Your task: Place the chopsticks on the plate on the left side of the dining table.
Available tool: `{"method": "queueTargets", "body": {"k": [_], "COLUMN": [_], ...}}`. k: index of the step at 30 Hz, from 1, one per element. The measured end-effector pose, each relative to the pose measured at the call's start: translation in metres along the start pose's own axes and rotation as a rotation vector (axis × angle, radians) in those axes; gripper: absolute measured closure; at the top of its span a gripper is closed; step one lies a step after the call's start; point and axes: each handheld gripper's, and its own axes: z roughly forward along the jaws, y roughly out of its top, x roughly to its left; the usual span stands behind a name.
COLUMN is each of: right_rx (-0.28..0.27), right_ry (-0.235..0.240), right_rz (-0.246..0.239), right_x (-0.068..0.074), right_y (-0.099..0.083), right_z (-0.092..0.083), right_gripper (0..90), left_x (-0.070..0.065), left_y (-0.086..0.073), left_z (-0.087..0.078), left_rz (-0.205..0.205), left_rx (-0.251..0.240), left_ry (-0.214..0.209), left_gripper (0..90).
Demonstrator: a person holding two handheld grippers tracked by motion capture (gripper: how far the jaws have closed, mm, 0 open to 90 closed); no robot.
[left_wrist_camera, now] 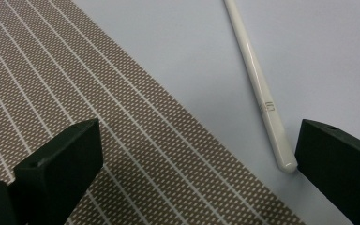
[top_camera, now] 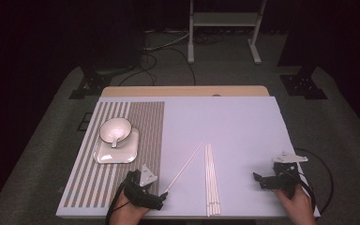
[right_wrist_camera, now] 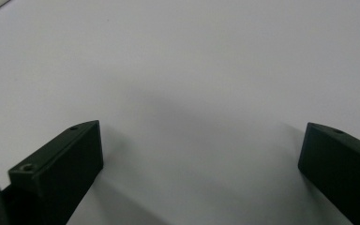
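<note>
White chopstick [left_wrist_camera: 258, 79] end touches the wide-open left tongs [left_wrist_camera: 197, 154]; right tongs [right_wrist_camera: 201, 154] gape empty.

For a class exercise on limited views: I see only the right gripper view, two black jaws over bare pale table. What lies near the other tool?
Observer: The left tool is open beside a single white chopstick, whose end lies next to one jaw.
Operator: Any more chopsticks?
Observer: Yes, a bundle of white chopsticks lies mid-table, between the two tools.
Operator: Any dishes?
Observer: A white bowl with a spoon in it sits on a white square plate, on a striped placemat at the left.
Operator: And my tool?
Observer: The right tool is open, holding nothing.
</note>
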Motion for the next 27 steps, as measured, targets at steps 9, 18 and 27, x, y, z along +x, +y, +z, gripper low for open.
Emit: {"method": "queueTargets", "body": {"k": [9,18,27], "right_rx": [0.000,-0.001,-0.001], "right_ry": [0.000,0.000,0.000], "right_rz": [0.000,0.000,0.000], "right_x": [0.000,0.000,0.000], "right_y": [0.000,0.000,0.000], "right_z": [0.000,0.000,0.000], "right_gripper": [0.0,0.0,0.0], "left_x": [0.013,0.026,0.037], "left_y": [-0.002,-0.004,-0.007], "left_z": [-0.001,-0.001,-0.004], "left_rz": [-0.021,-0.052,-0.066], "left_rx": [0.000,-0.006,-0.003], "left_ry": [0.029,0.053,0.073], "left_gripper": [0.6,0.6,0.6]}}
